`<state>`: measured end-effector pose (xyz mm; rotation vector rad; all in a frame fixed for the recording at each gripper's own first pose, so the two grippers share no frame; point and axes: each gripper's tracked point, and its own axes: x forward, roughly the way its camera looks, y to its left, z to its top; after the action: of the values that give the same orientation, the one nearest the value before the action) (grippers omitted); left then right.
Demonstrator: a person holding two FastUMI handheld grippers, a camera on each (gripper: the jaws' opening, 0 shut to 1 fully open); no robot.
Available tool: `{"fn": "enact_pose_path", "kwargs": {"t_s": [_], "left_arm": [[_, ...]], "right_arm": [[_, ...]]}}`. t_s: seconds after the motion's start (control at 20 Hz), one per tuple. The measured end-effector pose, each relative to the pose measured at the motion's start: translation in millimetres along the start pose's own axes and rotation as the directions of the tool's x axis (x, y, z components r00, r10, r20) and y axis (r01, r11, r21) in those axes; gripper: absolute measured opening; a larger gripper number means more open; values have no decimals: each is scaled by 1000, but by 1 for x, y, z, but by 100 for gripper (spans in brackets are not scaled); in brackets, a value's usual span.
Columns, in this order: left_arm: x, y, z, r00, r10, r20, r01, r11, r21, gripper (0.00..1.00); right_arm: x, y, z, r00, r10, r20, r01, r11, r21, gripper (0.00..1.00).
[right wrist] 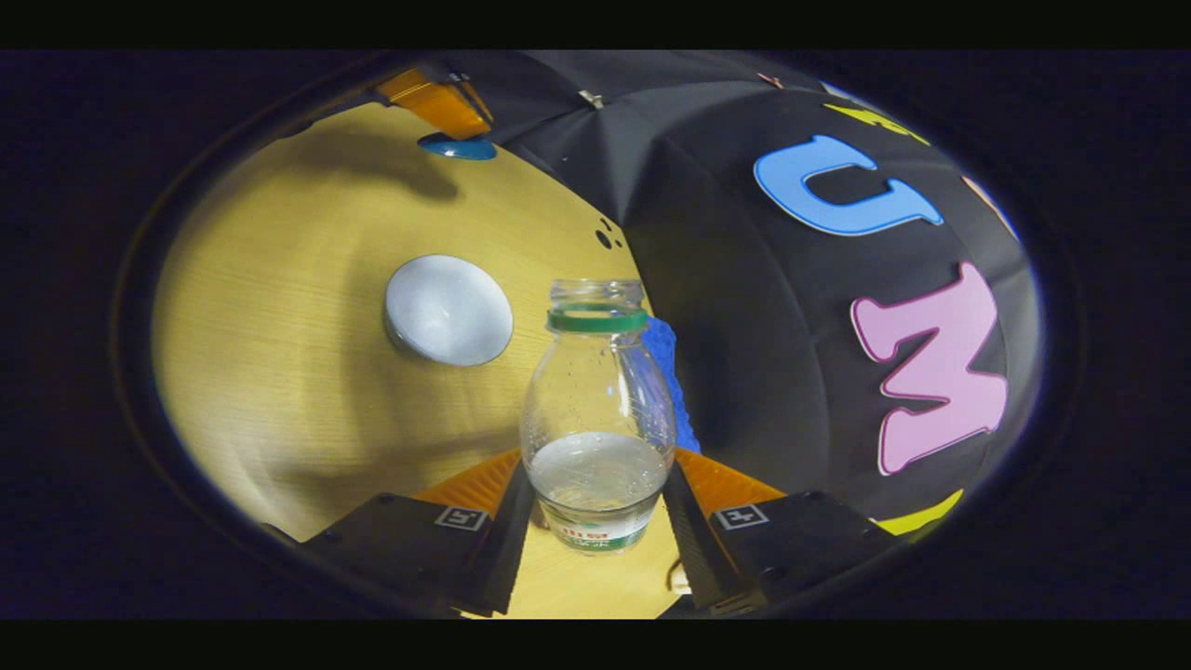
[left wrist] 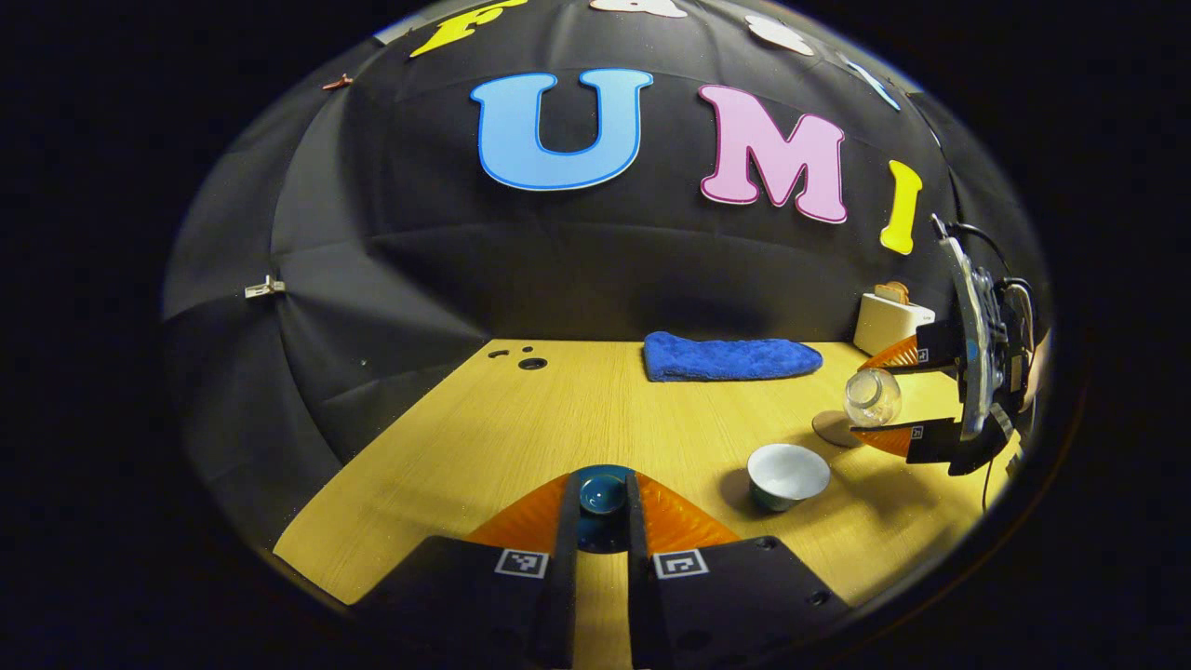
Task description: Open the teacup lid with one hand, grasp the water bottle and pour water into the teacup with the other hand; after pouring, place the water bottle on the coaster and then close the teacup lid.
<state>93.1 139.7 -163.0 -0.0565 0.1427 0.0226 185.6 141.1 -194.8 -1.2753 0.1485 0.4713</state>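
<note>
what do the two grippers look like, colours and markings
Both grippers, left gripper and right gripper, have black bodies with ribbed orange fingers and small square black-and-white tags near the finger bases. In the left gripper view, black cables loop off the right one's back.

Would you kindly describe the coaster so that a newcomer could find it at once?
On the wooden table, look beyond the white teacup, beneath the tilted bottle. The coaster is the flat brown disc there, the lowest thing nearby.
</note>
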Motion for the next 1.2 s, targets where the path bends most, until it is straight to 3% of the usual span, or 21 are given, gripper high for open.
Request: {"fn": "enact_pose_path", "kwargs": {"t_s": [0.1,0.15,0.45,0.5,0.55,1.0,1.1,1.15,1.2], "left_arm": [[0,0,-1,1000,-3,-5,3,1000,3,23],[0,0,0,1000,-5,-6,5,1000,4,27],[0,7,-6,1000,1,-13,-1,1000,0,27],[0,10,-7,1000,4,-17,-4,1000,-6,23],[0,11,-8,1000,5,-19,-5,1000,-9,27],[-5,27,-13,999,27,-24,-28,999,-35,24],[-5,29,-15,999,27,-26,-28,999,-28,27],[-4,29,-15,999,28,-27,-29,999,-29,24],[-4,30,-15,999,28,-28,-28,999,-32,27]], "right_arm": [[3,3,-1,1000,16,-5,-16,1000,-13,73],[6,5,-2,1000,23,-9,-24,999,-22,73],[17,14,1,998,55,-13,-56,990,-126,73],[18,14,1,998,59,-12,-60,989,-139,73],[19,15,2,998,62,-15,-63,986,-153,73],[28,8,3,999,34,-12,-36,954,-297,73],[31,5,3,1000,29,-12,-31,942,-333,73],[32,5,4,1000,26,-11,-29,938,-344,73],[32,4,3,1000,25,-11,-27,934,-355,73]]}}
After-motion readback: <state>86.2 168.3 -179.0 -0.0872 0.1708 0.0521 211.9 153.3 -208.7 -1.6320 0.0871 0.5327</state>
